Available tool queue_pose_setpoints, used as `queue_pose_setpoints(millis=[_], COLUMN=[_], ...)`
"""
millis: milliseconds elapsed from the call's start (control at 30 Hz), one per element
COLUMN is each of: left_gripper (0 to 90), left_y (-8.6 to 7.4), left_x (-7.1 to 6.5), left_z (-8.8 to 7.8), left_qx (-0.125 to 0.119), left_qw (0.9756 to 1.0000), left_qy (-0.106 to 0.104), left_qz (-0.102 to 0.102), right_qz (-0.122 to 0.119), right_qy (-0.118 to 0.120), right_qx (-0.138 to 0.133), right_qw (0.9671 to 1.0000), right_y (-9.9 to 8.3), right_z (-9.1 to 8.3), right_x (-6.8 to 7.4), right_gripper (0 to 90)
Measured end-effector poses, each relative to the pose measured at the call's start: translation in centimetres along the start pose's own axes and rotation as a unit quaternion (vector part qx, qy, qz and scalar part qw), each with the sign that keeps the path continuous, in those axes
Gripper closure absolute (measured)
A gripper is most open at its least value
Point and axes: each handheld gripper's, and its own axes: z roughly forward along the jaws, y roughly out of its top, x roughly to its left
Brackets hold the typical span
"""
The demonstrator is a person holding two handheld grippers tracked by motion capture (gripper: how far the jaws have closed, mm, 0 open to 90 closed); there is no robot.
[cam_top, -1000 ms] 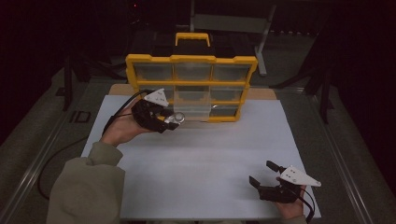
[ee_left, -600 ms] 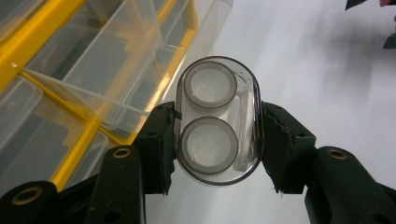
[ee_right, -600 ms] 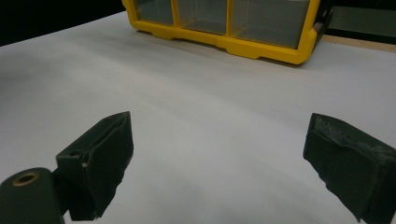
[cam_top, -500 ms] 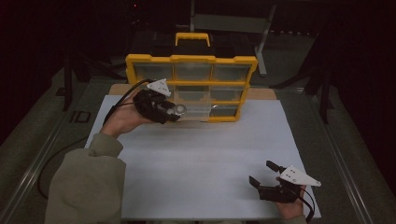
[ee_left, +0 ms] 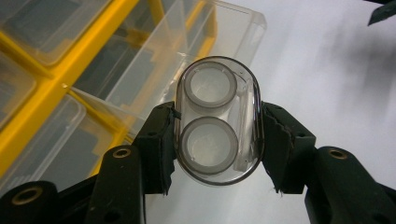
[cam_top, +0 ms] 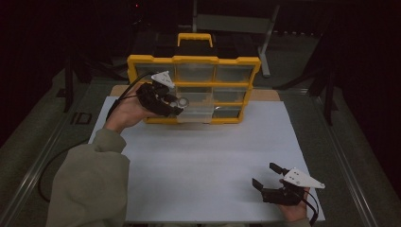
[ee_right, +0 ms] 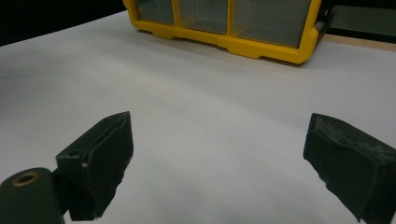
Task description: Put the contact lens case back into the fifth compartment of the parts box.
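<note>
A yellow organizer (cam_top: 194, 61) with clear drawers stands upright at the back of the white table (cam_top: 198, 156). One bottom drawer (cam_top: 196, 113) is pulled out. My left gripper (cam_top: 178, 105) is shut on a clear oval case (ee_left: 215, 119) with two round white rings inside, held just above the pulled-out drawer (ee_left: 154, 70). My right gripper (cam_top: 268, 176) rests open near the table's front right, with nothing between its fingers (ee_right: 100, 158). The organizer's yellow base (ee_right: 233, 44) shows far off in the right gripper view.
A black box with a yellow handle (cam_top: 195, 39) sits behind the organizer. Metal rails run along both sides of the table. A cable (cam_top: 56, 161) trails from the left gripper off the table's left side.
My left gripper has moved up and right with the clear case, from beside the organizer's left edge to above the pulled-out drawer. The right gripper has stayed still.
</note>
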Motion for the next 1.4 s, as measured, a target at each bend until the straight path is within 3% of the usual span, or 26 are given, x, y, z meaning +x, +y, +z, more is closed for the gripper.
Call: queue_pose_setpoints(millis=[500,1400], left_gripper=[49.4,49.3], left_y=[1.4,2.4], left_x=[1.2,1.4], left_z=[0.7,3.1], left_qx=[0.01,0.036], left_qw=[0.9993,0.9982], left_qy=[0.028,0.036], left_qz=[-0.022,-0.031], right_qz=[0.0,0.001], right_qy=[0.001,0.001], right_qx=[0.0,0.002], right_qw=[1.0,1.0], right_y=[0.0,0.0], right_z=[0.0,0.1], right_x=[0.0,0.0], right_gripper=[8.5,8.5])
